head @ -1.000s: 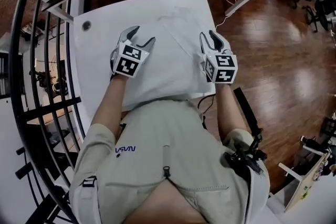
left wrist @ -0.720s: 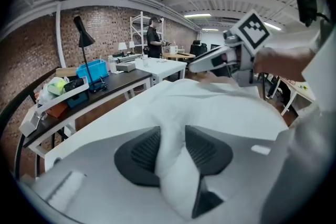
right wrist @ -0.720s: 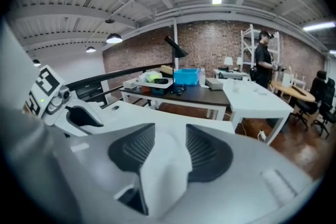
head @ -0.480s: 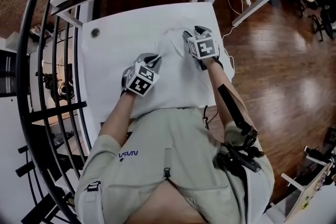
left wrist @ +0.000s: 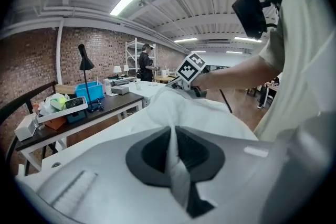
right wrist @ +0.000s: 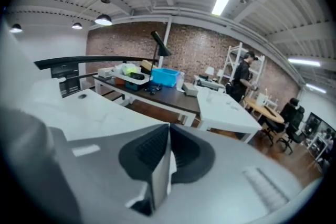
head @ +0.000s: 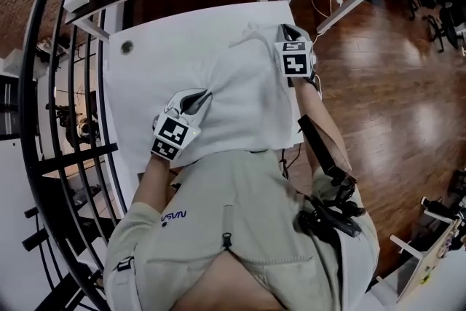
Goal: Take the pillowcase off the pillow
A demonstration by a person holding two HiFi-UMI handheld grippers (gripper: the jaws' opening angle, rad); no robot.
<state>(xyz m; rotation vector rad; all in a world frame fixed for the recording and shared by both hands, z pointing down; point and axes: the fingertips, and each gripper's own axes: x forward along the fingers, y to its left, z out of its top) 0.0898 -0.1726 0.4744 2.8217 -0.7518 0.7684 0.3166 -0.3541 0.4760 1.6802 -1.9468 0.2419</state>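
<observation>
- Left gripper point(head: 196, 95), lower left: jaws just closed, clenched on pillowcase point(head: 244, 95) fabric.
- Right gripper point(head: 286, 30), upper right: jaws just closed, pinching pillowcase edge.

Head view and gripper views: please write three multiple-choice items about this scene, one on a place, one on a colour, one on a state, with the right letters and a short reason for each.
1. Where on the pillowcase is the right gripper?
A) its far right corner
B) its near left edge
C) its middle
2. The pillowcase is:
A) blue
B) white
C) grey
3. The left gripper is:
A) open and empty
B) shut on the pillowcase
C) shut on a cable
Key:
1 A, the head view shows it at that corner.
2 B, it is white in every view.
3 B, both grippers' jaws have just been closing and pinch white cloth.
</observation>
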